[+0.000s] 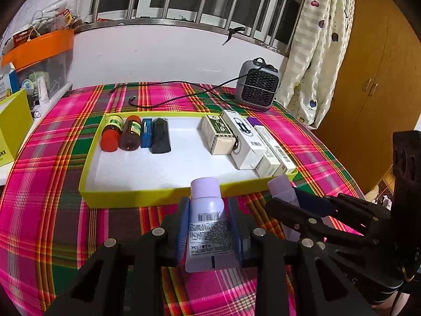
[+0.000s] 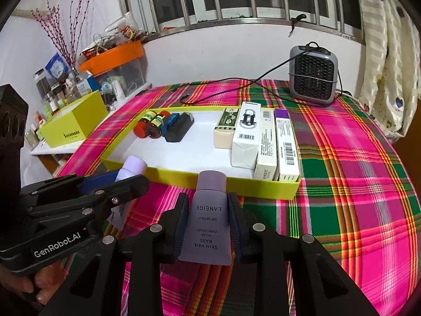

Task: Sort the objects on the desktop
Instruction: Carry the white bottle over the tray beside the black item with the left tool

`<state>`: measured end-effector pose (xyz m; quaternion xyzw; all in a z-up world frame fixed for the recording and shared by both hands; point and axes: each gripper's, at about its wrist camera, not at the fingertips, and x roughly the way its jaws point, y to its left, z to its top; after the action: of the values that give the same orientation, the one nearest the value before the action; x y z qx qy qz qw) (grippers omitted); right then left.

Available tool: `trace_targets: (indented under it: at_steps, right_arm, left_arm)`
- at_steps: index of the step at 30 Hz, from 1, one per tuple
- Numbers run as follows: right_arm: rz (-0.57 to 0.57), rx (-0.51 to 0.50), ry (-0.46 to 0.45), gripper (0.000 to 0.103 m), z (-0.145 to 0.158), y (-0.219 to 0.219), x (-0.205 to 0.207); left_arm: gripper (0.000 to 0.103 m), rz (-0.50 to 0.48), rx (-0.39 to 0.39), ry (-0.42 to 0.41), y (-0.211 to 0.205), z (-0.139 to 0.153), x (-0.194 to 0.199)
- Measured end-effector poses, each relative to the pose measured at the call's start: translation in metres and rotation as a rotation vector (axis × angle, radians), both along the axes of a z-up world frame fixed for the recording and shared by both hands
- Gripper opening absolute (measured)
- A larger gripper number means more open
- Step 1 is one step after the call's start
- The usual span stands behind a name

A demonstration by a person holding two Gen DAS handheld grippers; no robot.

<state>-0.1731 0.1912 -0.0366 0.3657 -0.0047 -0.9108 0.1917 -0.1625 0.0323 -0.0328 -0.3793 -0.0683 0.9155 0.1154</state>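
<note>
Both grippers are held low over the pink-and-green plaid tablecloth point(image 2: 342, 158), side by side, fingers aimed at the shallow yellow-walled tray point(image 1: 136, 197). The left gripper point(image 1: 209, 226) clamps a pale lilac squeeze tube with a barcode label point(image 1: 208, 221); the right gripper point(image 2: 208, 226) clamps a darker lilac squeeze tube printed LANEIGE point(image 2: 208, 226). Each tube lies lengthwise between the blue pads, cap pointing forward at the tray's near wall. Inside the tray: two red-capped brown bottles point(image 1: 121, 134), one blue case point(image 1: 146, 133), one black charger point(image 1: 160, 139) on the left, and four upright-lying cartons point(image 2: 257, 142) on the right
</note>
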Motion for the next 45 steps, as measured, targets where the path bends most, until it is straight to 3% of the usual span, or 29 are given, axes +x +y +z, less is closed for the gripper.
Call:
trace_targets:
  at_steps: [29,45]
  right_arm:
    - [-0.034,-0.027,0.04,0.031,0.015,0.014,-0.024]
    - [-0.07,-0.025,0.04,0.031,0.014,0.029,-0.035]
  left_arm:
    - [0.029,0.012,0.064,-0.016,0.002,0.012,-0.085]
    - [0.03,0.06,0.198,-0.119,-0.005,-0.01,-0.153]
